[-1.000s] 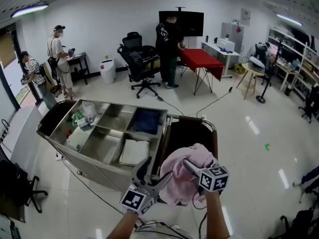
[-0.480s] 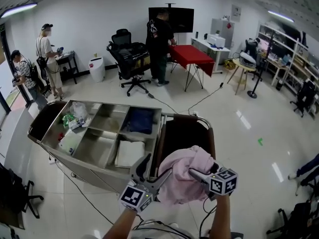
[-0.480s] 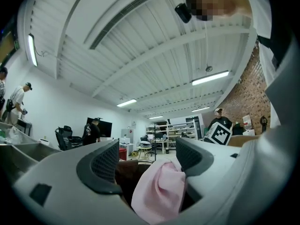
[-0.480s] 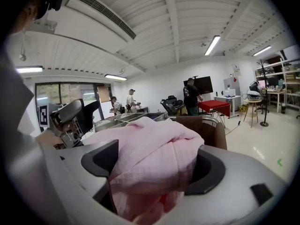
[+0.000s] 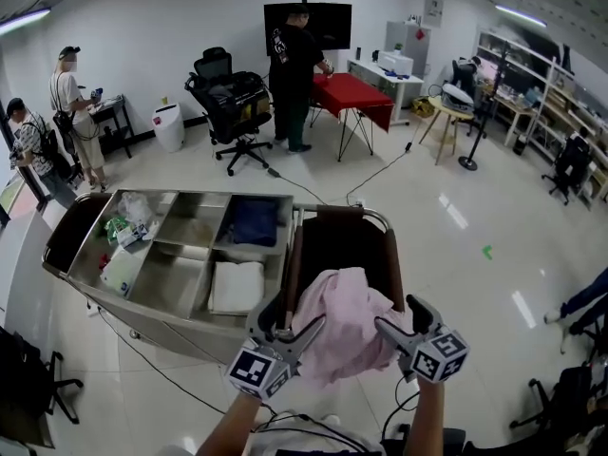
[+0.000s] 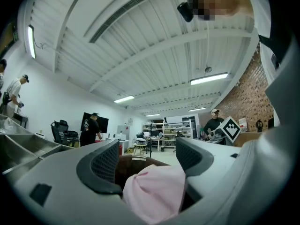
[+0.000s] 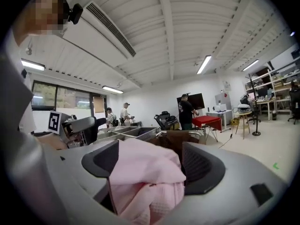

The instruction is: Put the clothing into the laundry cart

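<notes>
A pink garment [image 5: 344, 323] hangs bunched between my two grippers, over the near end of the laundry cart's dark brown bag [image 5: 334, 247]. My left gripper [image 5: 291, 323] grips the garment's left side, and the right gripper [image 5: 399, 319] grips its right side. In the left gripper view, pink cloth [image 6: 157, 193] fills the gap of the left gripper [image 6: 146, 159], with the brown bag [image 6: 127, 165] just beyond. In the right gripper view, the garment [image 7: 143, 172] is pressed between the pads of the right gripper [image 7: 150, 161], and the bag's rim [image 7: 171, 136] lies behind it.
Left of the bag is a steel trolley [image 5: 180, 255] with compartments holding a blue cloth [image 5: 255, 221], a white folded cloth [image 5: 236, 286] and plastic bags [image 5: 125, 218]. A cable [image 5: 370, 177] crosses the floor. A person in black [image 5: 293, 65], a red table [image 5: 353, 93] and an office chair [image 5: 226, 98] stand farther off.
Both grippers keep hold of the pink garment. The right gripper has drifted right and down, spreading the cloth wider. The cart and room have slid left and nearer in the head view.
</notes>
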Tool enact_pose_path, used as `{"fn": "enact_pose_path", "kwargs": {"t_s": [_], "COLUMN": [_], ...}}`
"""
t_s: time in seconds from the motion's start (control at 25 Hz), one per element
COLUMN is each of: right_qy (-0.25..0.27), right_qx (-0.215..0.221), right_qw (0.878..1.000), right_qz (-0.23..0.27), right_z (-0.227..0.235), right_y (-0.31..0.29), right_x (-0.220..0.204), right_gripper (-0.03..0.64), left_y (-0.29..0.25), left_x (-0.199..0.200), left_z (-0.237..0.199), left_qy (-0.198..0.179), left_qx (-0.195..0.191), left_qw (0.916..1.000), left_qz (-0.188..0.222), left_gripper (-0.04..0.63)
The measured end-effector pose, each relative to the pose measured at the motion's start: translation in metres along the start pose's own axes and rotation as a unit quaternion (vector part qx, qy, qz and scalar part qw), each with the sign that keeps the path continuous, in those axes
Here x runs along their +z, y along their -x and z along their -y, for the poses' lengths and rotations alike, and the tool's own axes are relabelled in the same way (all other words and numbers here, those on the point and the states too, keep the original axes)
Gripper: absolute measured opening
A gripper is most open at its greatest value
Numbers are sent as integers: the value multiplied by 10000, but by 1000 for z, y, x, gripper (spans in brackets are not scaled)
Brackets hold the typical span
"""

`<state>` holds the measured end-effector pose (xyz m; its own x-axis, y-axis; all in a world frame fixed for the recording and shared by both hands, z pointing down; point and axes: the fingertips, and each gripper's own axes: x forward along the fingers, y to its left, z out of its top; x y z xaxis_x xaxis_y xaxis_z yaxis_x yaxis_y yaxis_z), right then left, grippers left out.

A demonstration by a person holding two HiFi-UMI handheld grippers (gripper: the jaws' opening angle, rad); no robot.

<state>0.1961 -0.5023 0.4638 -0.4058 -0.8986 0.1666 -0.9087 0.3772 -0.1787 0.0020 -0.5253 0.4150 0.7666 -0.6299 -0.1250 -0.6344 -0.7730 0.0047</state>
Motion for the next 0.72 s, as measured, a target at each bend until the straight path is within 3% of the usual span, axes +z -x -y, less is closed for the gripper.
{"fn": "enact_pose_path", "kwargs": {"t_s": [0.24,0.4,0.72], "right_qy": [-115,350,1027], "right_qx": [-529,-1350,-1687], "right_qw": [9936,9731,9665], "right_qz": [988,1834,1639], "right_z": [-6,-7,-13], "right_y": [7,28,20], "right_x": [20,46,41], "right_gripper": [453,454,451], "left_y": [-3,1,11], "left_x": [-6,-15,-23], "left_z": [10,6,-4], "left_qy": [-63,-120,-341], "left_qx": [5,267,839], "left_qw": [10000,9995,9957], "left_qz": [-51,-108,-169], "left_gripper": [362,362,362]}}
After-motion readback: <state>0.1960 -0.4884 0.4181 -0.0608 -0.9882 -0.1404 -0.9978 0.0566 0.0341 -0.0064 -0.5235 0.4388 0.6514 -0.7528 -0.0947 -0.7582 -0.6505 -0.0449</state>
